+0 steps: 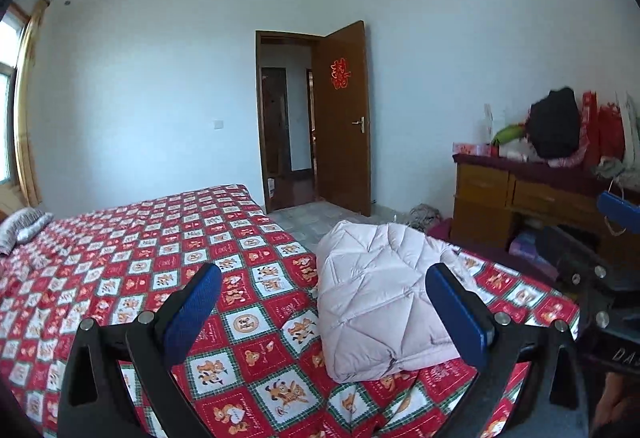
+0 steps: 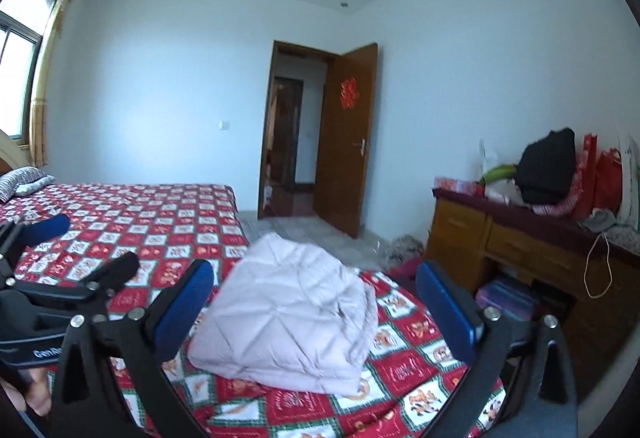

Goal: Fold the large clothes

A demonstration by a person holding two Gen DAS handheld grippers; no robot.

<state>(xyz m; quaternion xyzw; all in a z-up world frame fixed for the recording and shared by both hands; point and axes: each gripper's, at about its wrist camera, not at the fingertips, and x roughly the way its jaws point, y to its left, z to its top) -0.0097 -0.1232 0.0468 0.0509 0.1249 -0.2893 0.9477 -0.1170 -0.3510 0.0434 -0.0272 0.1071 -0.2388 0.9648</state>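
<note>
A pale pink quilted coat (image 1: 384,302) lies folded into a thick bundle on the red patterned bedspread (image 1: 132,270), near the bed's corner. My left gripper (image 1: 324,318) is open above the bed, its blue pads apart, with nothing between them; the bundle lies beyond, just right of its middle. My right gripper (image 2: 316,314) is also open wide, raised in front of the same bundle (image 2: 288,314), which it frames without touching. The left gripper (image 2: 64,258) shows at the left edge of the right wrist view, and the right gripper's blue pad (image 1: 618,212) at the right edge of the left one.
A wooden dresser (image 2: 508,246) piled with bags and a black bundle (image 2: 546,166) stands at the right. A brown door (image 2: 346,142) stands open ahead. A grey pillow (image 1: 22,226) lies at the bed's far left. Clutter sits on the floor by the dresser.
</note>
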